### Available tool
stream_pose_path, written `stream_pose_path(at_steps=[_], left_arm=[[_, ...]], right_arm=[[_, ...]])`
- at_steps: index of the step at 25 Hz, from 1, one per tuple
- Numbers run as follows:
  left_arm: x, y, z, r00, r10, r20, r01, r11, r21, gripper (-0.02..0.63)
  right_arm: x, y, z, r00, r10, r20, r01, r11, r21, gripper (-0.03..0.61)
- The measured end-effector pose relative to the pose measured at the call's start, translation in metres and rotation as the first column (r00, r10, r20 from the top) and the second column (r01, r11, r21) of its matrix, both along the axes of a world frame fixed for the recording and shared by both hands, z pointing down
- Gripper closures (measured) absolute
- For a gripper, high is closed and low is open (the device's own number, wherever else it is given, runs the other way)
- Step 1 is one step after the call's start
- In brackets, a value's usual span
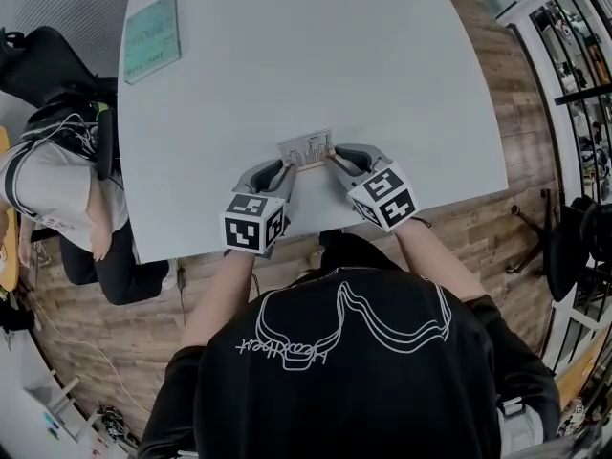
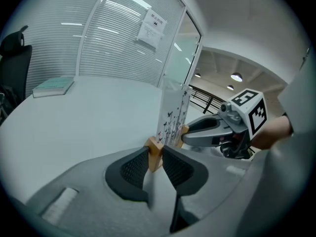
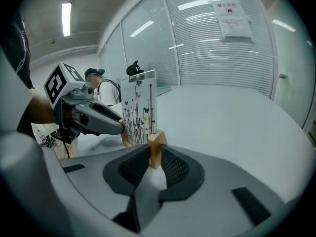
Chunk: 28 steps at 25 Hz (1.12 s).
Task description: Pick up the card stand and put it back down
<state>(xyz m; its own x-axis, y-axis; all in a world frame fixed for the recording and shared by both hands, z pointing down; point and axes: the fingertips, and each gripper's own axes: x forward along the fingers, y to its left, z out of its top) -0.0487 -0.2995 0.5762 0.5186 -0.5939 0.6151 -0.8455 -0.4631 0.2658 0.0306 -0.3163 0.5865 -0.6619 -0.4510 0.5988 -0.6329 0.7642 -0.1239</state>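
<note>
The card stand (image 1: 304,148) is a long wooden base carrying an upright card printed with butterflies and stems (image 2: 173,117), and it sits near the front edge of the white table (image 1: 287,55). My left gripper (image 1: 284,172) is shut on the base's left end (image 2: 154,152). From the other side, my right gripper (image 1: 337,160) is shut on the right end (image 3: 156,144). Each gripper view shows the opposite gripper across the card (image 3: 139,107). I cannot tell whether the base rests on the table or hangs just above it.
A teal book (image 1: 151,38) lies at the table's far left corner. A person (image 1: 57,189) sits beside the table's left edge. A black chair (image 1: 564,247) stands on the wooden floor to the right. Glass walls with blinds (image 2: 113,43) stand beyond the table.
</note>
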Motion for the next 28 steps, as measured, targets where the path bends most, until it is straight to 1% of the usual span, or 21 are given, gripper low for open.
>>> stream_pose_path(at_steps=[3,5,8,9,12,14,16,17,19,21,24,26,28], left_arm=[[0.0,-0.001,0.001,1.0,-0.012,-0.008,0.012,1.0,0.0,0.517],[-0.001,-0.002,0.001,1.0,-0.026,-0.011,0.026,1.0,0.001,0.517],[-0.003,-0.002,-0.003,0.998,-0.05,-0.022,0.051,0.999,0.013,0.513],[-0.004,-0.002,-0.005,0.998,-0.06,-0.033,0.061,0.998,0.017,0.509],[-0.01,0.003,-0.014,0.993,-0.091,-0.076,0.093,0.996,0.018,0.471],[-0.013,0.009,-0.023,0.988,-0.108,-0.11,0.11,0.994,0.016,0.468],[-0.015,0.017,-0.034,0.979,-0.118,-0.164,0.121,0.993,0.008,0.468],[-0.015,0.022,-0.041,0.971,-0.121,-0.205,0.124,0.992,-0.001,0.468],[-0.014,0.034,-0.055,0.945,-0.128,-0.3,0.126,0.992,-0.026,0.469],[-0.012,0.047,-0.07,0.921,-0.127,-0.37,0.122,0.992,-0.036,0.469],[-0.005,0.069,-0.098,0.906,-0.088,-0.413,0.098,0.995,0.003,0.469],[0.003,0.087,-0.12,0.903,-0.037,-0.428,0.063,0.997,0.048,0.472],[0.014,0.106,-0.141,0.903,0.032,-0.429,0.011,0.995,0.096,0.483]], right_arm=[[0.0,-0.001,0.001,1.0,0.008,0.018,-0.008,1.0,-0.011,0.496],[0.0,-0.002,-0.004,0.999,0.026,0.047,-0.025,1.0,-0.012,0.492],[0.002,-0.005,-0.017,0.994,0.058,0.096,-0.059,0.998,0.004,0.465],[0.003,-0.005,-0.022,0.992,0.067,0.111,-0.069,0.998,0.012,0.451],[0.008,-0.003,-0.041,0.982,0.095,0.166,-0.101,0.995,0.026,0.406],[0.012,0.003,-0.055,0.972,0.112,0.205,-0.12,0.992,0.027,0.407],[0.015,0.011,-0.072,0.959,0.124,0.253,-0.135,0.99,0.027,0.423],[0.015,0.016,-0.081,0.95,0.129,0.284,-0.141,0.99,0.024,0.428],[0.013,0.028,-0.098,0.925,0.135,0.355,-0.145,0.989,0.001,0.44],[0.012,0.042,-0.114,0.899,0.134,0.416,-0.14,0.99,-0.018,0.447],[0.012,0.07,-0.138,0.88,0.106,0.462,-0.12,0.993,-0.001,0.502],[0.011,0.091,-0.152,0.877,0.079,0.474,-0.101,0.995,0.021,0.535],[0.013,0.111,-0.164,0.874,0.062,0.482,-0.095,0.994,0.045,0.563]])
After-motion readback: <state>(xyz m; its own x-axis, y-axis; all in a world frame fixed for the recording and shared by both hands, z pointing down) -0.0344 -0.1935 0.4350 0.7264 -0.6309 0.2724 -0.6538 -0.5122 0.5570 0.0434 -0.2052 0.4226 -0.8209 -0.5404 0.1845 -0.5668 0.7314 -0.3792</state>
